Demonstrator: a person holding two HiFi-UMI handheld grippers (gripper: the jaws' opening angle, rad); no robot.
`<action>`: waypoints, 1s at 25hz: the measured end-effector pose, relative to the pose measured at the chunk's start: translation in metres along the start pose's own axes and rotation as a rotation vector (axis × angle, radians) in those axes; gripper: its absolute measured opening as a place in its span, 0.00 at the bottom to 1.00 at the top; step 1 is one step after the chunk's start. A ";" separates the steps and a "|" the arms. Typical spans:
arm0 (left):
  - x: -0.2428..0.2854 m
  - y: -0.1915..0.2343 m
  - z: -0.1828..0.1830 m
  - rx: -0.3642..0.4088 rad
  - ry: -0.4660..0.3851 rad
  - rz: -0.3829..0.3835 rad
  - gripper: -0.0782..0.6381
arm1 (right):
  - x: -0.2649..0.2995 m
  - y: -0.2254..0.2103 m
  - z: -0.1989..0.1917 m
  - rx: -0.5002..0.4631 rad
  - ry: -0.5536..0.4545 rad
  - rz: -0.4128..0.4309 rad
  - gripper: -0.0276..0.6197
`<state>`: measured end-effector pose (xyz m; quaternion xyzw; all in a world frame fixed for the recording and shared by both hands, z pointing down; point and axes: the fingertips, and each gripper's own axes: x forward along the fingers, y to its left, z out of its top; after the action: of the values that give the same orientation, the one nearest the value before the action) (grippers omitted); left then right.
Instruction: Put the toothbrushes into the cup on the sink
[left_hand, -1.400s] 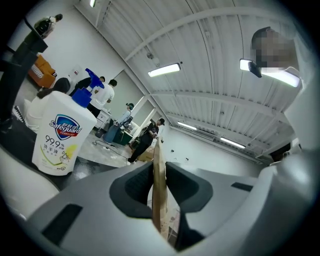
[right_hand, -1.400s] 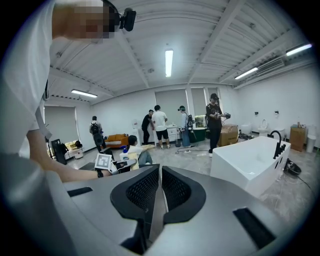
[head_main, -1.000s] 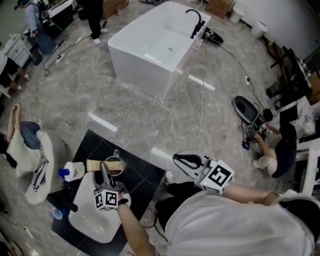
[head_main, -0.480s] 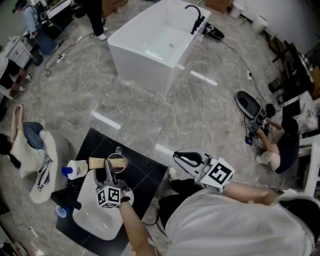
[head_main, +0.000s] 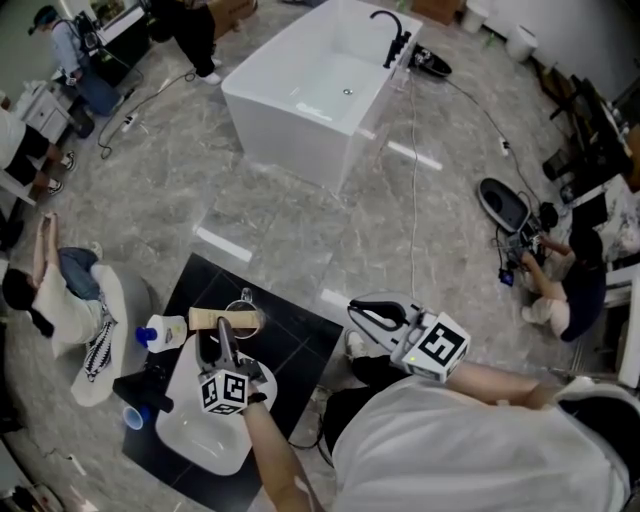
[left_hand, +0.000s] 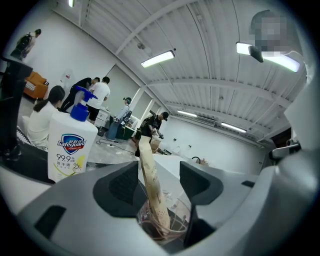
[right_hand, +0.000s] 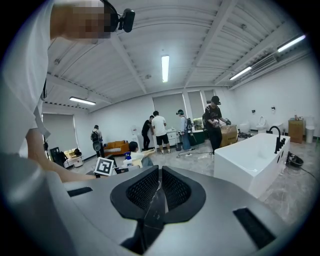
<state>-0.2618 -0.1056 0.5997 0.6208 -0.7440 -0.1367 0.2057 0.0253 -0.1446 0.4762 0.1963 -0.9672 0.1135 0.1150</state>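
**Brush in cup, left claw let go**

The wrapped toothbrush (left_hand: 151, 182) (beige paper sleeve) stands in the glass cup (left_hand: 175, 212), bottom end down in the glass and top leaning off to the left. The cup sits on the black counter (head_main: 292, 352) at the far rim of the white sink (head_main: 190, 440), just beside a Safeguard soap bottle (left_hand: 70, 145) w/ a blue pump. From the head view the sleeve's free end tips toward that bottle.

The left gripper (left_hand: 162, 175) is right at the cup, held about level. Its jaws have just been opening and now stand wide apart. The brush rises between them, but neither pad touches it, so it's released.

The right gripper (right_hand: 160, 187) hangs well apart from the sink, out over the marble floor in front of the person. Its jaws are clenched on a thin dark strip (right_hand: 150, 210), and I can't tell what it is.

Further out, a small blue cup (head_main: 134, 416) sits at the counter's left edge, near the basin. A white bathtub (head_main: 310, 90) w/ a black tap stands across the room. Several people (right_hand: 159, 131) stand or sit in the bkgd.
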 end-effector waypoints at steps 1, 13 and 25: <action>-0.002 -0.001 0.000 0.002 0.000 -0.004 0.46 | -0.001 0.002 0.001 0.000 -0.004 -0.001 0.11; -0.029 -0.012 0.011 0.034 0.014 -0.030 0.46 | -0.007 0.037 0.009 -0.018 -0.045 0.018 0.11; -0.066 -0.022 0.025 0.059 -0.018 -0.017 0.38 | -0.001 0.069 0.019 -0.047 -0.085 0.088 0.11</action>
<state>-0.2453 -0.0466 0.5586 0.6316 -0.7443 -0.1219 0.1795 -0.0054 -0.0873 0.4454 0.1554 -0.9813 0.0873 0.0730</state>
